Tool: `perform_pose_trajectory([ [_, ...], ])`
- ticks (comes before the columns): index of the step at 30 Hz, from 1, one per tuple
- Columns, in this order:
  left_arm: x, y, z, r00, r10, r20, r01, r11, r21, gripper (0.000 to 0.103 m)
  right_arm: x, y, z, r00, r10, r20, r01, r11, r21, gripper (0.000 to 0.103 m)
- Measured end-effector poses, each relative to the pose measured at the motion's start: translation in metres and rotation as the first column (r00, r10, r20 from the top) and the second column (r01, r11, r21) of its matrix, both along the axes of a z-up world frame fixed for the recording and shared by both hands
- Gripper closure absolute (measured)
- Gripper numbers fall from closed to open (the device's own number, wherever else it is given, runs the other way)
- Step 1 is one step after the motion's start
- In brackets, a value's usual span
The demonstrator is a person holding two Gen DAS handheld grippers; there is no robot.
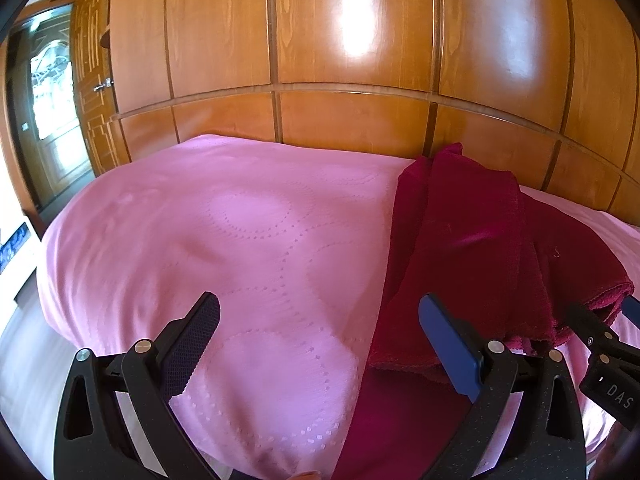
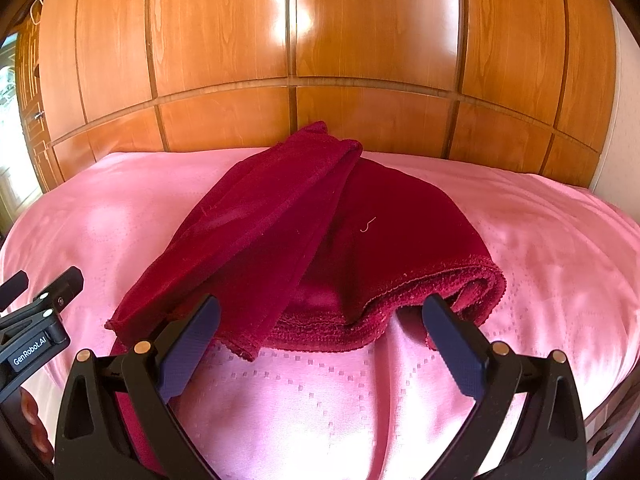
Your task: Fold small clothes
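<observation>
One maroon cloth [image 2: 320,240] is seen lying partly folded on the pink bedspread [image 2: 540,240]. Both the left gripper [image 1: 320,332] and right gripper [image 2: 320,332] are held spread, empty. Soft, light, limp handling is expected; the near hemmed edge should be pinched.

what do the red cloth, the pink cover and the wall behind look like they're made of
Red cloth: seemingly plush velvet or terry, matte deep crimson, with a fuzzy looped pile along its edge.
Pink cover: probably a smooth satin-like woven fabric, given its soft sheen and stitched dotted circles.
Wall panels: wood or wood veneer, lacquered glossy, with visible grain and bright window reflections.
</observation>
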State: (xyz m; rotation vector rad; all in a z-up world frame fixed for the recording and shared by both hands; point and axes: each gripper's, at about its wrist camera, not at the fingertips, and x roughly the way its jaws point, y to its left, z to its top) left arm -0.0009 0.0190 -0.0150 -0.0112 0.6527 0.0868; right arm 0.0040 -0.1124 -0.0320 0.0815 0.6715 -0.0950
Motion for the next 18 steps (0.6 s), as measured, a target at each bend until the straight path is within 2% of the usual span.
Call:
perform_pose_trajectory([
  [18, -0.0021, 0.0047, 0.0027, 1.000, 0.018, 0.002, -0.018, 1.000, 0.001, 0.004, -0.0018, 0.0015, 0.0005, 1.000, 0.007, 0.006, -0.007, 1.000, -0.001, 0.002],
])
